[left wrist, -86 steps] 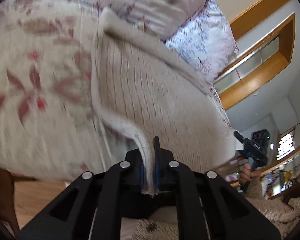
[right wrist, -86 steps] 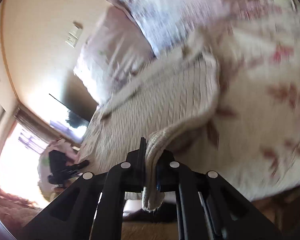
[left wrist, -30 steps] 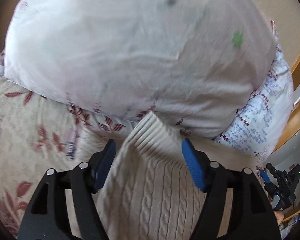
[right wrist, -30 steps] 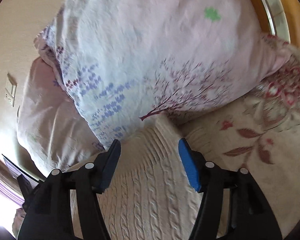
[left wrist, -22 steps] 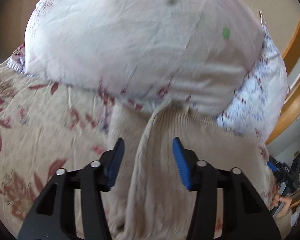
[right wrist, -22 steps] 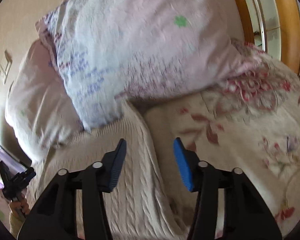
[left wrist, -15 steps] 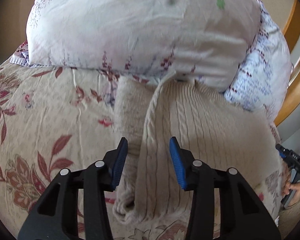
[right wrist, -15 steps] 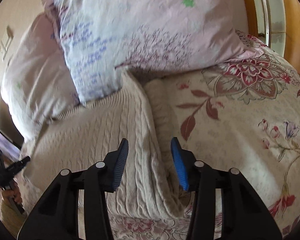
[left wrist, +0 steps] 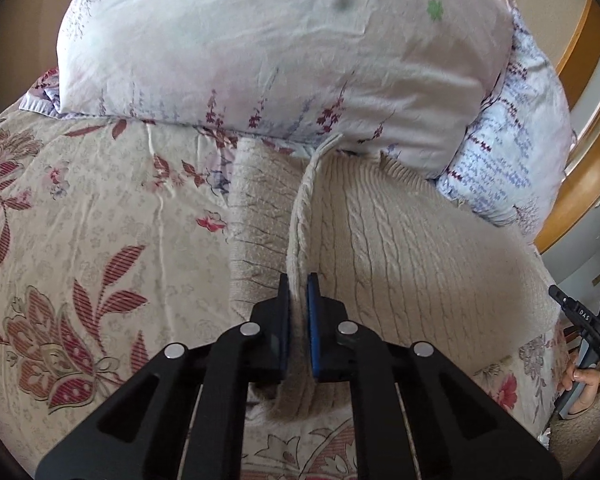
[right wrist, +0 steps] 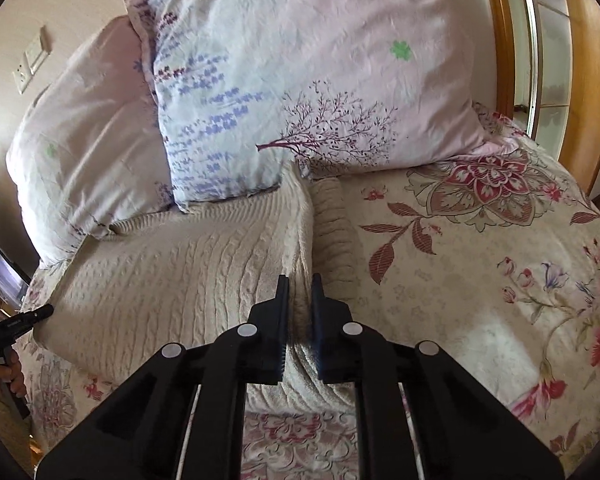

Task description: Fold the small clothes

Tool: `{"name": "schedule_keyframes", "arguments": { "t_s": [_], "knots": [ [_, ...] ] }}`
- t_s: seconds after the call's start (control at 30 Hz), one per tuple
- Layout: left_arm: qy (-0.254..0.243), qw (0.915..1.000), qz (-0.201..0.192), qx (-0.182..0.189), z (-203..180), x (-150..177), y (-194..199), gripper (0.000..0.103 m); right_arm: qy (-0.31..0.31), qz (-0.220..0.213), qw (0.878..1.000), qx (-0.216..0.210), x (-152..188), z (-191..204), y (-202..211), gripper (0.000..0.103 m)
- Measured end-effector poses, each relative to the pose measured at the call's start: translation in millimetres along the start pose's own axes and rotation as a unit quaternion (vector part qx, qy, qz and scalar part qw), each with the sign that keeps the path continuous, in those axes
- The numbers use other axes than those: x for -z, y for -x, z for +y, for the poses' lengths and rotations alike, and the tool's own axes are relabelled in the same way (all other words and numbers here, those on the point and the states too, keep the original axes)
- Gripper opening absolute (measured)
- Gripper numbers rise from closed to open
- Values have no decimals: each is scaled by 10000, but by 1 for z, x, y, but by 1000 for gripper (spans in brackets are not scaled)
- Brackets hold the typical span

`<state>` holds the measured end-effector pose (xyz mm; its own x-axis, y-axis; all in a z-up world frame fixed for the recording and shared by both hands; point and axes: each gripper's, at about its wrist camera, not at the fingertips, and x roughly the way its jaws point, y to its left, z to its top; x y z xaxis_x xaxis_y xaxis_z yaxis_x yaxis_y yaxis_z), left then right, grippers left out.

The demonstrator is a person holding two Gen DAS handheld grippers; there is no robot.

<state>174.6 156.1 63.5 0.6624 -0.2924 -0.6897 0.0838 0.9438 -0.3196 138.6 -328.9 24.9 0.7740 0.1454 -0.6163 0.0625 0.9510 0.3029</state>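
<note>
Left wrist view: the sweater point(left wrist: 400, 248) is lying flat on the bedspread point(left wrist: 80, 240), its far end touching the pillows point(left wrist: 280, 52). Its long axis is running straight away from me. I am holding the left gripper point(left wrist: 298, 292) with its jaws nearly together, pinching the sweater's raised left edge. In the right wrist view, I am holding the right gripper point(right wrist: 300, 296) at the sweater's point(right wrist: 180, 272) right edge, jaws narrowly apart; whether they are clamping fabric, I cannot tell. Each gripper is sitting at its own side edge, near end, so I am judging the next fold as going lengthwise or inward.
</note>
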Motion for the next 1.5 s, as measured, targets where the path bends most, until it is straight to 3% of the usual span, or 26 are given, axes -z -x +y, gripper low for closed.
{"name": "schedule_keyframes", "arguments": {
  "t_s": [0.27,0.53,0.57,0.7,0.8,0.97,1.1,1.27,1.4,1.5],
  "knots": [
    [-3,9999,126,-88,7,5,-6,8,-283,324,9986,296,18,-13,-11,11],
    [-17,9999,60,-116,7,10,-10,13,-61,449,9967,680,18,-8,-26,12],
    [3,9999,17,-102,7,10,-7,13,-31,436,9967,683,17,-6,-24,18],
    [-234,9977,-602,-192,-7,10,21,42,156,-95,9979,620,10,8,-2,47],
    [-824,9931,-814,-167,-34,11,26,52,507,-40,9982,321,8,27,-6,47],
    [-1362,9893,-398,-349,-61,17,0,52,787,429,9959,89,9,53,-34,48],
    [-1182,9920,19,-445,-52,20,-22,52,864,768,9930,256,10,57,-55,57],
    [-1169,9923,50,-412,-48,22,-25,55,1117,793,9898,381,17,63,-62,63],
    [-648,9978,-104,113,-31,9,-5,56,1089,785,9905,289,17,60,-61,65],
    [-47,9997,-150,190,-3,-8,4,57,1103,783,9905,233,18,61,-58,70]
  ]
}}
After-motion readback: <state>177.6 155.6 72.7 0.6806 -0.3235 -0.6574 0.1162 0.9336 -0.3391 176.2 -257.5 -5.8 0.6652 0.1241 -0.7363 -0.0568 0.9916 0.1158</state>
